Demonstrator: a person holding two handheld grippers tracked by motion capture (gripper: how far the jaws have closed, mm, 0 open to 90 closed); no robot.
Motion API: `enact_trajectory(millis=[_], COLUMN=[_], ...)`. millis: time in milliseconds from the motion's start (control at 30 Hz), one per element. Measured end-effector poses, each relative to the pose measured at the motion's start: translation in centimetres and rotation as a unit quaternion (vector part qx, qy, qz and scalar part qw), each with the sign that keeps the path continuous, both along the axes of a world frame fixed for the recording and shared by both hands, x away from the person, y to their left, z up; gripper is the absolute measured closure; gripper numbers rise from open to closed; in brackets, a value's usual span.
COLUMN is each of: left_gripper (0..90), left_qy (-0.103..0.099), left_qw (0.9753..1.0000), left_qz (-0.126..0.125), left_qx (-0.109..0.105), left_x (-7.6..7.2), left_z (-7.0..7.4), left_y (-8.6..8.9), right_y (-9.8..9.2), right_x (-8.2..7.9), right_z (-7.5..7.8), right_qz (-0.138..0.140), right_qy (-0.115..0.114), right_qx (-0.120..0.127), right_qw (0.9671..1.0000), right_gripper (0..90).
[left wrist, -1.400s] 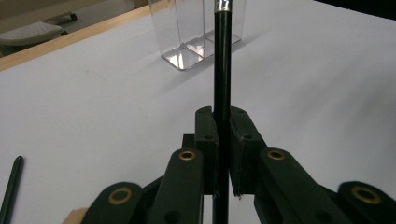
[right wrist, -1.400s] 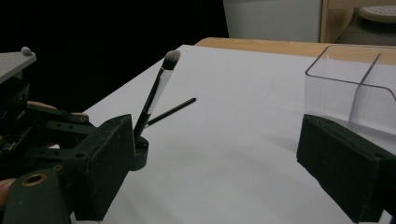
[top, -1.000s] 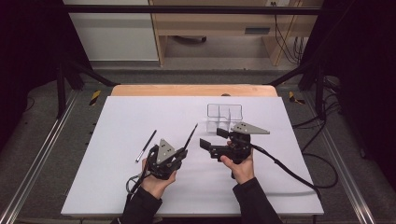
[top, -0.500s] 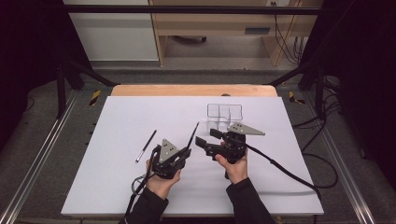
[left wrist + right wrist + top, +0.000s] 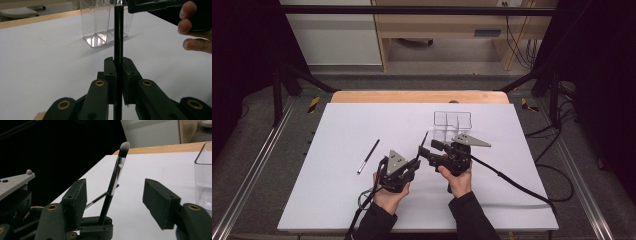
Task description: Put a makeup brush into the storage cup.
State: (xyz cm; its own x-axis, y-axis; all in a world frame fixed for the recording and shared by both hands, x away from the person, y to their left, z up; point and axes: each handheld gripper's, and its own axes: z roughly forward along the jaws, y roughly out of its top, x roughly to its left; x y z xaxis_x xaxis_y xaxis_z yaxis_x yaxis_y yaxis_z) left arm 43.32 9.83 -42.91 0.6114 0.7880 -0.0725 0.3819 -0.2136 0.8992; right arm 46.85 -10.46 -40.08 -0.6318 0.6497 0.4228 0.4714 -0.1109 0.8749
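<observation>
Left gripper (image 5: 414,165) pinches the makeup brush (image 5: 113,186) low on its black handle, bristles up and tilted, over the middle of the table (image 5: 337,210), nearer its front edge. Right gripper (image 5: 115,197) stands spread, one pad on each side of the brush's ferrule, not touching it. Clear divided organiser (image 5: 453,125) sits just beyond, toward the table's far right corner. A second brush (image 5: 368,156) lies flat to the left. Risk: closing off-centre on the slick ferrule could lever the brush askew or drop it during handover
</observation>
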Motion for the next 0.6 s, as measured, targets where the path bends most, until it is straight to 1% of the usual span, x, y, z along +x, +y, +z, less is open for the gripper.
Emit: enact_trajectory(millis=[100,267,500,600], left_gripper=[83.1,83.1,83.1,83.1], left_qy=[0.0,0.0,0.0,0.0], left_qw=[1.0,1.0,1.0,1.0], left_qz=[0.001,0.0,-0.003,-0.003], left_qx=[0.0,0.002,0.003,0.003], left_x=[-0.04,-0.13,-0.3,-0.35], left_z=[-0.05,-0.12,-0.2,-0.24], left_y=[-0.13,-0.32,-0.59,-0.69], right_y=[0.08,0.26,0.43,0.46], right_x=[0.07,0.15,0.22,0.19], right_z=[-0.1,-0.34,-0.51,-0.53], right_qz=[-0.005,-0.007,-0.004,-0.003], right_qy=[0.003,0.008,0.013,0.014], right_qx=[0.001,0.005,0.013,0.017], right_qw=[1.0,0.9999,0.9998,0.9998], right_gripper=[41.7,47.6,60.3,64.3])
